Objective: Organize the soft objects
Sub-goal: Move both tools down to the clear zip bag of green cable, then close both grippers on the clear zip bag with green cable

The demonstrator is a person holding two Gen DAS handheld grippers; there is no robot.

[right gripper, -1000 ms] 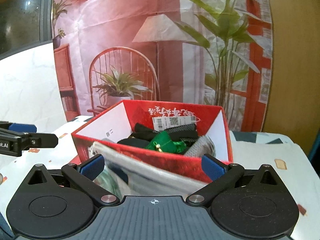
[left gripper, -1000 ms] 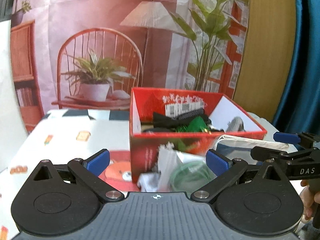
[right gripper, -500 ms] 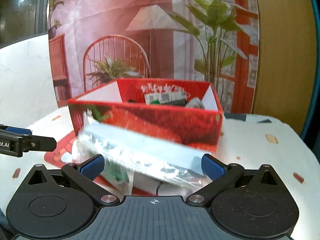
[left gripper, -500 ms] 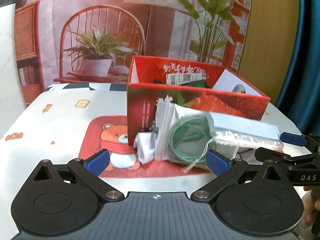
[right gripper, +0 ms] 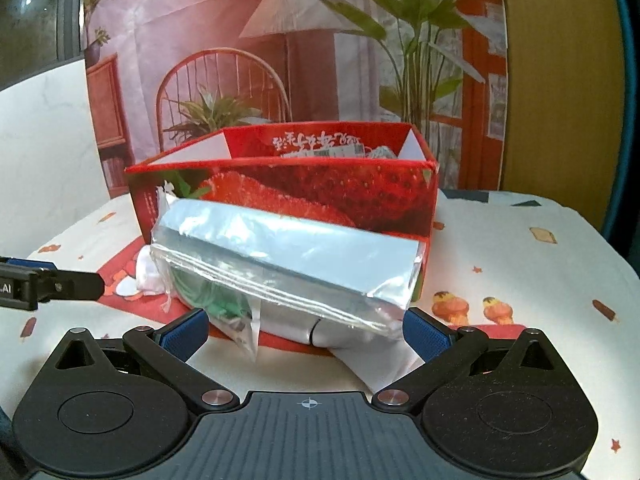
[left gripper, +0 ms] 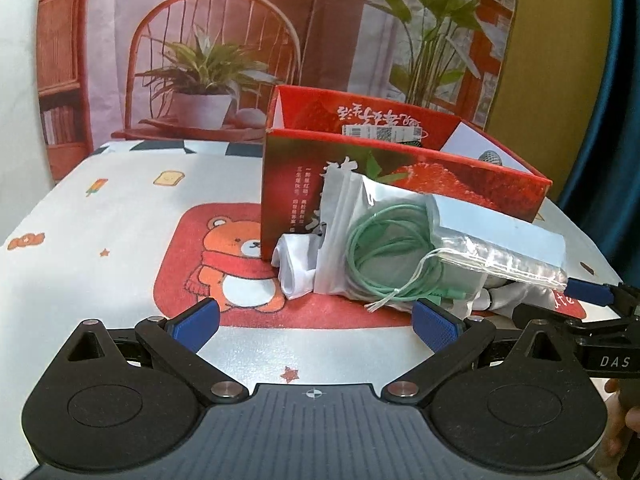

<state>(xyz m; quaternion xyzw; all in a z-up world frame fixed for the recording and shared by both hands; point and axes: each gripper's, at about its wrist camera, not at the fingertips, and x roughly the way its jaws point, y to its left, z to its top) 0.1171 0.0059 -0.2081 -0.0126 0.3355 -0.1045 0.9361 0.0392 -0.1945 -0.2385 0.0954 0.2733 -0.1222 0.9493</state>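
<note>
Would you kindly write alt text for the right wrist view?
A silver foil bag leans against the front of a red strawberry box on a patterned tablecloth, just ahead of the open right gripper. A green cord in clear plastic lies beneath; the left gripper pokes in from the side.

Your box (right gripper: 320, 196) is red with strawberry print; the cable (left gripper: 384, 256) is mint green, the pouch (right gripper: 288, 260) silver, the cloth (left gripper: 120, 216) white with a bear.

Black linkage arms, blue-padded jaws, silver screws
</note>
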